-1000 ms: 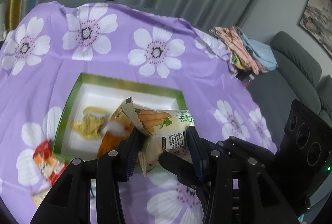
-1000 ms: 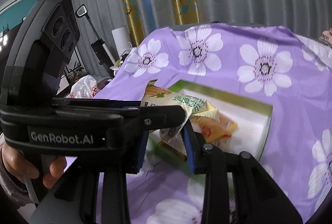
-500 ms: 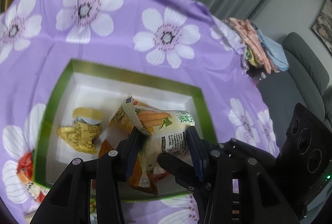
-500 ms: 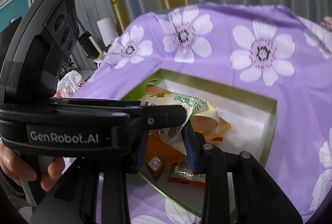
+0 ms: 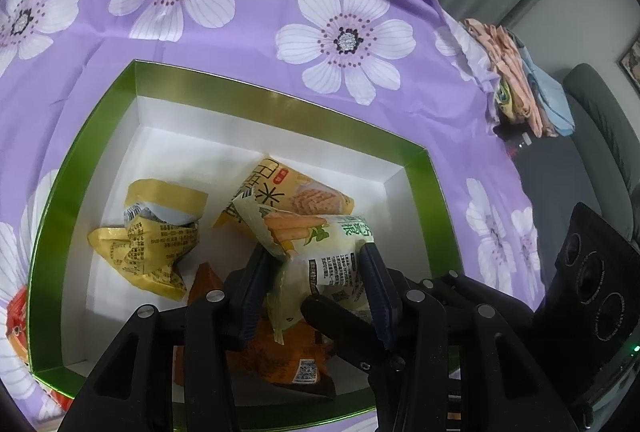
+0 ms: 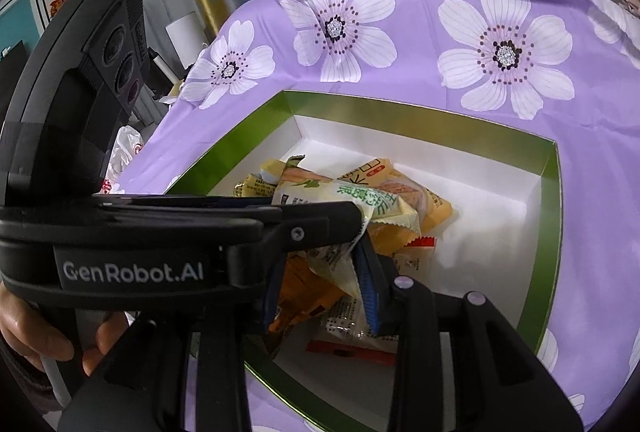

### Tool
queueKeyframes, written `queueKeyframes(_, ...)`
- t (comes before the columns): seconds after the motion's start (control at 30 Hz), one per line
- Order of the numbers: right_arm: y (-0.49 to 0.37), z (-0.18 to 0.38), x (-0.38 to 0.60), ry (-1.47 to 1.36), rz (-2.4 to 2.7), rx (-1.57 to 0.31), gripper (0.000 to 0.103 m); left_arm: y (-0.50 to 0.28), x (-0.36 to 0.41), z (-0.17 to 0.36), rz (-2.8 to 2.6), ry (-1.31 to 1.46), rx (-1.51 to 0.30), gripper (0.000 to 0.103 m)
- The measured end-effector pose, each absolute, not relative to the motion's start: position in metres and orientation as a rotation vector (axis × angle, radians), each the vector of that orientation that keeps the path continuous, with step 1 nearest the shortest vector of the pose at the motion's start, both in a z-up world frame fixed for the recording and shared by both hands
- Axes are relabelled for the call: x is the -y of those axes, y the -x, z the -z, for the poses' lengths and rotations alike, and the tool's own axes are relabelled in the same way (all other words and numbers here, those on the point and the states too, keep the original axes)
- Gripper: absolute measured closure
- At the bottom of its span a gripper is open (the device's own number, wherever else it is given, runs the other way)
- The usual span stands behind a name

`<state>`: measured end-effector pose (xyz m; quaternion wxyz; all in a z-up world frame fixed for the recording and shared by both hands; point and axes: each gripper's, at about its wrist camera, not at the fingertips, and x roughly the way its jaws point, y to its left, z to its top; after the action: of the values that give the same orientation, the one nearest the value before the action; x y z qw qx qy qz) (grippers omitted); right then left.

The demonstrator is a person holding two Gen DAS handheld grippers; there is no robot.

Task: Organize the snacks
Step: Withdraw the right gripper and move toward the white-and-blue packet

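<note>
A pale green snack packet (image 5: 320, 232) with carrots printed on it hangs low inside a white box with a green rim (image 5: 424, 192). My left gripper (image 5: 314, 252) is shut on the packet's middle. My right gripper (image 6: 320, 264) holds the same packet (image 6: 352, 200) by its lower end; its jaws are opening, and the packet still lies between them against the right pad. Below lie a crumpled yellow packet (image 5: 148, 244), a yellow-orange packet (image 5: 292, 192) and an orange packet (image 5: 280, 364). The left gripper's finger (image 6: 312, 220) crosses the right wrist view.
The box (image 6: 552, 232) sits on a purple cloth with white flowers (image 5: 200, 32). A red packet (image 5: 16, 316) lies on the cloth left of the box. Folded clothes (image 5: 524, 80) and a grey sofa (image 5: 600, 136) are at the right. A hand (image 6: 40, 336) grips the left handle.
Both grippers have sunk together with the green packet, from above the box's near edge to low inside it. The box now fills both views.
</note>
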<state>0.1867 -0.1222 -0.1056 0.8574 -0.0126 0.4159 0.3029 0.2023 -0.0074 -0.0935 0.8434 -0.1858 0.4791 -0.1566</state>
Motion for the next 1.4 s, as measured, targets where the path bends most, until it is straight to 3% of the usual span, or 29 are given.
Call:
queueKeyframes(0.13,-0.185,0.104,0.126,0.004,-0.631,-0.869,0.065,-0.202,0.005,0.094,0.297,0.386,-1.008,0.057)
queueKeyframes(0.2,-0.182,0.101,0.128,-0.003,-0.623,-0.861,0.056,-0.199,0.002,0.092,0.274,0.377,-1.003,0.048)
queueKeyframes(0.27,-0.178,0.098,0.131,-0.001,-0.617,-0.85,0.048,-0.194,-0.004,0.088,0.265,0.379,-0.983,0.027)
queueKeyframes(0.47,-0.16,0.083,0.146,-0.014,-0.59,-0.809,0.038,-0.175,-0.018,0.065,0.246,0.363,-0.924,0.018)
queueKeyframes(0.67,-0.135,0.068,0.156,-0.013,-0.59,-0.773,0.028,-0.146,-0.029,0.043,0.228,0.36,-0.881,0.017)
queueKeyframes(0.77,-0.122,0.063,0.158,-0.003,-0.598,-0.768,0.021,-0.127,-0.036,0.036,0.221,0.373,-0.868,0.002)
queueKeyframes(1.4,-0.055,0.075,0.178,-0.022,-0.586,-0.804,0.018,-0.019,-0.092,0.057,0.056,0.554,-0.875,0.002)
